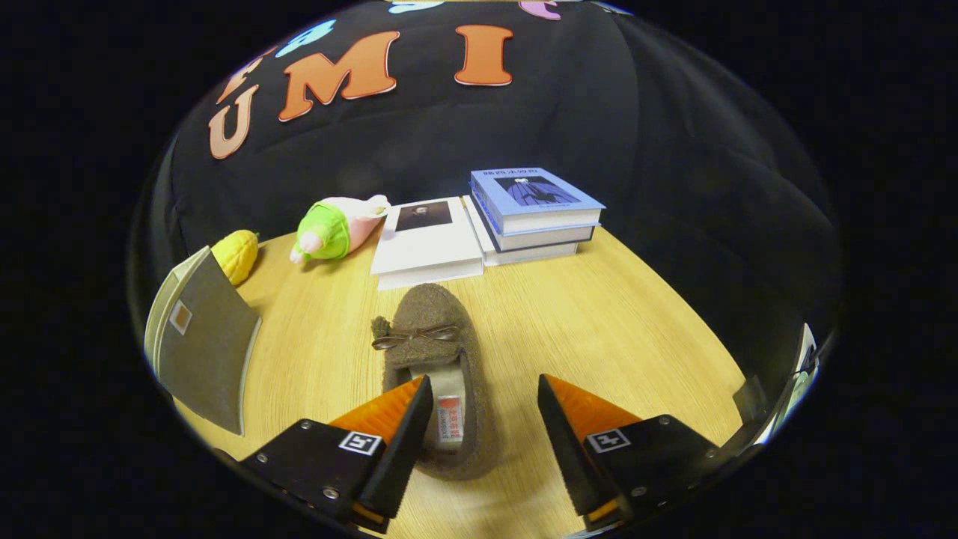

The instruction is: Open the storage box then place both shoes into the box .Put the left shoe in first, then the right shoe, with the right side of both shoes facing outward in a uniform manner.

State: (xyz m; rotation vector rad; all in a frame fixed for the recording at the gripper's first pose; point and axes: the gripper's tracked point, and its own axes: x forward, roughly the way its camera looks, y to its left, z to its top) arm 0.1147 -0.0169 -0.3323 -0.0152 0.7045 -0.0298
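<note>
Gripper view — tongs (485, 408) spread wide, nothing pinched, their left finger over the heel opening of the brown shoe (440, 374), likely lining up a grab. Shoe lies on the worktop (636, 329), toe pointing far. Far beyond — stacked books (535, 213); left, a grey box lid (202, 344).

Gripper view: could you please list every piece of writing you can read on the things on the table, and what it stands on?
Blue book: cover title, too blurred to read.
Shoe: insole tag, too small to read.
Hand-held gripper, open above the shoe's heel end: square markers, no words.
</note>
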